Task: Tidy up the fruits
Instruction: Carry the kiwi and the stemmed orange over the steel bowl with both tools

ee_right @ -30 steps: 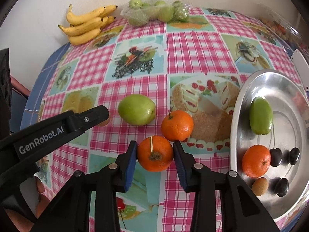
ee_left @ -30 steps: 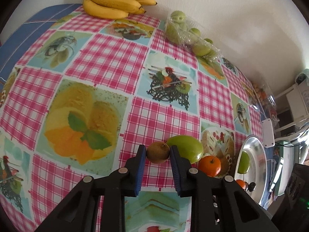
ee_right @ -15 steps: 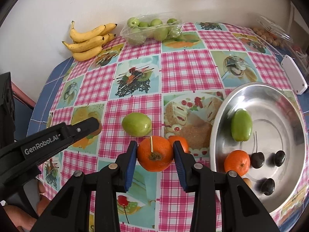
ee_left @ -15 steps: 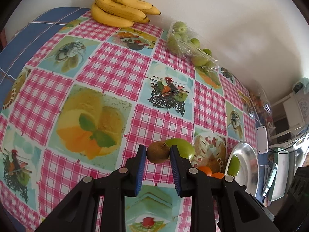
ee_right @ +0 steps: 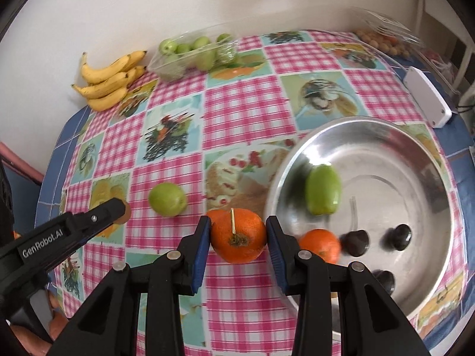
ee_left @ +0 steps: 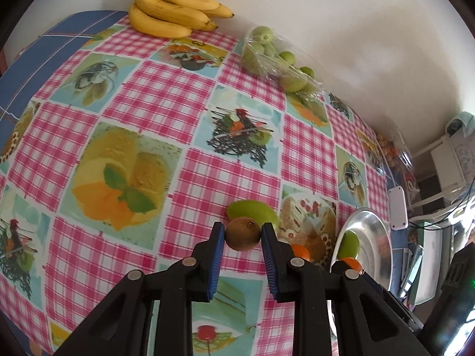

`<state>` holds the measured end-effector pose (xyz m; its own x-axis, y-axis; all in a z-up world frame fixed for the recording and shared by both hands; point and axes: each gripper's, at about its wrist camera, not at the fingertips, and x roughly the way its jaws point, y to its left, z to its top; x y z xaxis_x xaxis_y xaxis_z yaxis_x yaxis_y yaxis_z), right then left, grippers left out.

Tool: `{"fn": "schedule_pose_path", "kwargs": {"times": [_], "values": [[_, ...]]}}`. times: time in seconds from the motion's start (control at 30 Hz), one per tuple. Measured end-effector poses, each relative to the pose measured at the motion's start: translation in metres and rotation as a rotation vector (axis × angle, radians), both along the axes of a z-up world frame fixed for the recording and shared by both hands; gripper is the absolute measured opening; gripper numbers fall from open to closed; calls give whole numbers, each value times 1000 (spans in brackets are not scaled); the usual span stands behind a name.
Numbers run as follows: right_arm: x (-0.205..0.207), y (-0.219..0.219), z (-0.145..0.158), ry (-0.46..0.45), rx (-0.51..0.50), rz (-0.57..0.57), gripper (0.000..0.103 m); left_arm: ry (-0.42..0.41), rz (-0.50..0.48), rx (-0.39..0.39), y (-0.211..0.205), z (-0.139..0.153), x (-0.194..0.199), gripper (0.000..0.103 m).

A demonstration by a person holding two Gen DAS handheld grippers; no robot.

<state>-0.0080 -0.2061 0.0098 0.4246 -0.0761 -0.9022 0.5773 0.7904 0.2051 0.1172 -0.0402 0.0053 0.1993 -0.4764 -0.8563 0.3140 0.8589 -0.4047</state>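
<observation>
My left gripper (ee_left: 242,234) is shut on a brown kiwi (ee_left: 242,233), held above the checked tablecloth. Just behind the kiwi lies a loose green fruit (ee_left: 252,210). My right gripper (ee_right: 239,237) is shut on an orange (ee_right: 238,234) with a pale stem, held beside the near left rim of the metal bowl (ee_right: 371,121). Inside the bowl are a green fruit (ee_right: 323,192), a smaller orange (ee_right: 319,244) and three dark cherries (ee_right: 354,241). In the right wrist view the loose green fruit (ee_right: 167,198) lies on the cloth, with the left gripper's finger (ee_right: 98,216) further left.
A bunch of bananas (ee_right: 108,80) and a clear pack of small green fruits (ee_right: 196,52) sit by the back wall. A white box (ee_right: 427,101) lies behind the bowl, near a clear pack of small fruits (ee_right: 386,38). Another orange (ee_left: 299,252) peeks out behind my left finger.
Both grippers have risen with their fruit. The right one has carried the orange to the right, from beside the loose fruits to the bowl's rim.
</observation>
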Motion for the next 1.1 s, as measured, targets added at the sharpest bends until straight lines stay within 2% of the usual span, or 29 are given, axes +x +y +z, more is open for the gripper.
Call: {"fn": "schedule_pose_path", "kwargs": {"times": [0.7, 1.1], "values": [[-64, -74, 5, -8, 21, -210, 39, -30, -172, -3, -74, 8, -55, 27], [-101, -108, 3, -4, 39, -309, 39, -62, -328, 1, -129, 9, -101, 27]]}}
